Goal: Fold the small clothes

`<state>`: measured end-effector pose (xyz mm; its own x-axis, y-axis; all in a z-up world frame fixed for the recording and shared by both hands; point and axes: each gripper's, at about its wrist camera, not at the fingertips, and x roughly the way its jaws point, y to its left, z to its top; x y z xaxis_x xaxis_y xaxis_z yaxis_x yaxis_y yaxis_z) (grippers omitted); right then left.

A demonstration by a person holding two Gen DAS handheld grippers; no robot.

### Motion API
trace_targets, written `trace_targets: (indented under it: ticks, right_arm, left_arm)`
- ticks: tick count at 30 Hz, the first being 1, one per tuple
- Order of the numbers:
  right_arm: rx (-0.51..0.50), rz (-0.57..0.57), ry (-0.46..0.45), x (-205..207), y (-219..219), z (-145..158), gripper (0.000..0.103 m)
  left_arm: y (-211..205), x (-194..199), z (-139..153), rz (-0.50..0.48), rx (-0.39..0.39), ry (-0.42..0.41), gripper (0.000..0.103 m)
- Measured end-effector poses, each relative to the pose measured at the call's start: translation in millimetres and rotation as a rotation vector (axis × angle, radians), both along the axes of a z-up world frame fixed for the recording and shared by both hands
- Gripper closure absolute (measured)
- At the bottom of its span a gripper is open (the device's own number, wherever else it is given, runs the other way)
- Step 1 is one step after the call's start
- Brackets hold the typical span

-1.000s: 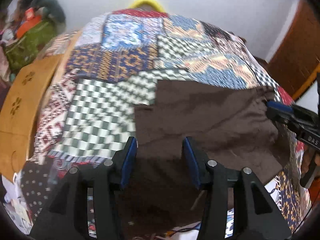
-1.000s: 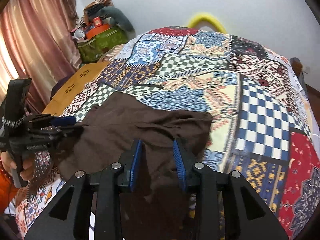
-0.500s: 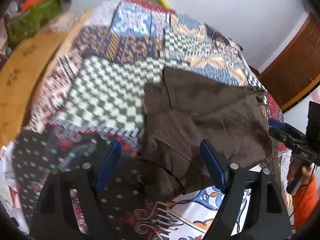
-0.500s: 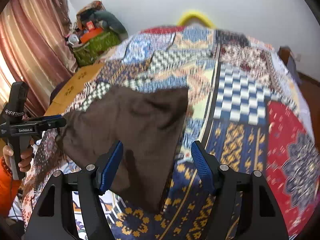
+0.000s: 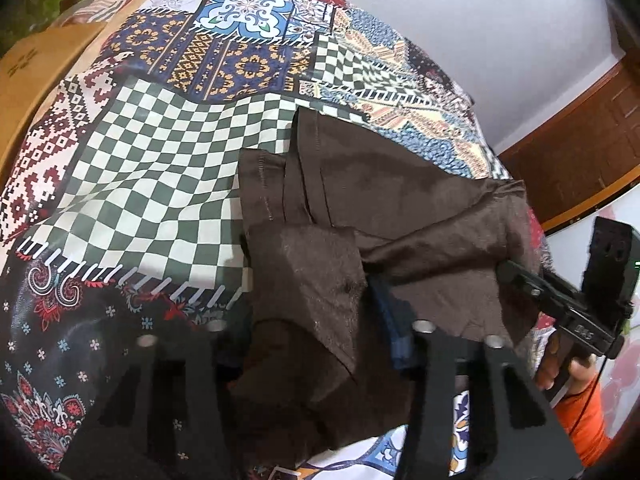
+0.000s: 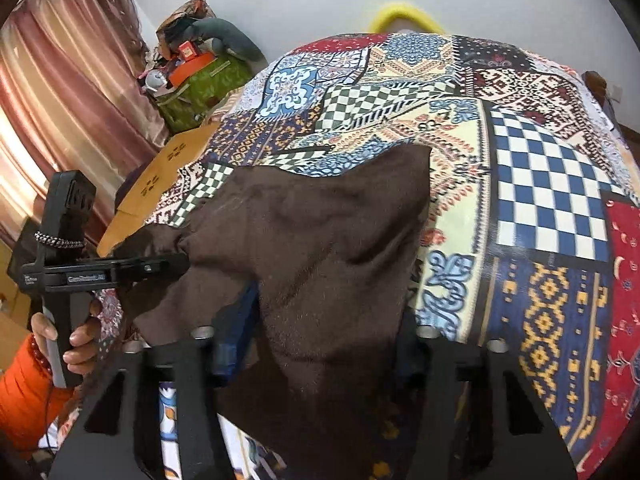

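A dark brown garment (image 5: 384, 216) lies on the patchwork bedspread (image 5: 160, 176), its near edge bunched over both grippers. My left gripper (image 5: 312, 320) stands wide open with cloth draped between its fingers; the left finger is hidden. My right gripper (image 6: 320, 332) is also wide open, and the brown garment (image 6: 320, 240) drapes over the gap. The right gripper's tip shows in the left wrist view (image 5: 516, 276) pushed into the cloth's right edge. The left gripper's tip shows in the right wrist view (image 6: 176, 264) at the cloth's left corner.
A wooden board (image 6: 168, 168) runs along the bed's left side. A green bag with clutter (image 6: 200, 88) and a pink curtain (image 6: 68, 100) stand beyond it. A brown wooden door (image 5: 580, 148) is at the right. A yellow ring (image 6: 404, 16) sits at the bed's far end.
Both grippers opened from a narrow gap to wide, then moved forward into the near edge of the garment. The cloth's near part now bunches over their fingers.
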<state>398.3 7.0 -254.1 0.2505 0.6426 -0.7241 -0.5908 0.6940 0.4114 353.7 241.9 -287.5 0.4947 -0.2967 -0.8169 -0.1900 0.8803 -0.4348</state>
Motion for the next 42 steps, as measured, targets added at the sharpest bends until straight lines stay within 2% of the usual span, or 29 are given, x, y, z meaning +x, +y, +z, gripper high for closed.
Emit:
trace_targets:
  ticks: [1,4,6,9,16,20,24,31,33,34,36,39,42]
  right_arm:
    - [0.007,0.002,0.011,-0.3,1.3,-0.7,0.076]
    - [0.006,0.009,-0.01,-5.8,4.4,3.1,0.081]
    - [0.025,0.017,-0.017,-12.5,3.9,11.1,0.088]
    - [0.03,0.04,-0.049,-26.7,7.0,27.7,0.089]
    - [0.061,0.082,-0.103,-66.8,15.2,67.2,0.089]
    - [0.074,0.108,-0.096,-91.8,23.5,77.1,0.089]
    - [0.056,0.127,-0.05,-109.4,37.0,65.3,0.089]
    - [-0.038,0.16,0.016,-131.5,58.8,25.3,0.086]
    - [-0.067,0.16,-0.003,-134.9,58.8,22.8,0.081]
    - [-0.081,0.158,-0.018,-136.2,57.3,23.0,0.08]
    - [-0.107,0.152,-0.041,-139.7,52.1,25.4,0.073]
    - [-0.138,0.133,-0.072,-142.4,43.3,32.6,0.07]
    - [-0.156,0.104,-0.145,-147.5,32.9,50.2,0.07]
  left_arm:
    - [0.8,-1.3,1.0,0.002,-0.012,-0.006,0.074]
    - [-2.7,-7.2,8.2,-0.002,0.016,-0.023,0.081]
    - [-10.1,-14.0,19.5,-0.018,0.067,-0.048,0.082]
    - [-17.5,-29.1,42.9,-0.028,0.13,-0.086,0.082]
    - [-14.2,-80.3,94.1,-0.03,0.204,-0.158,0.082]
    - [-6.9,-111.1,106.2,-0.023,0.23,-0.166,0.082]
    - [-0.1,-136.7,95.7,-0.03,0.252,-0.126,0.082]
    - [13.0,-163.8,46.4,-0.027,0.227,-0.01,0.08]
    - [14.1,-168.5,35.7,-0.024,0.244,0.009,0.074]
    - [15.5,-170.2,31.9,-0.014,0.262,0.017,0.065]
    - [19.3,-173.0,30.0,0.016,0.307,0.022,0.055]
    - [26.2,-177.0,34.6,0.035,0.337,0.026,0.052]
    - [34.9,-184.6,49.7,0.075,0.36,0.004,0.05]
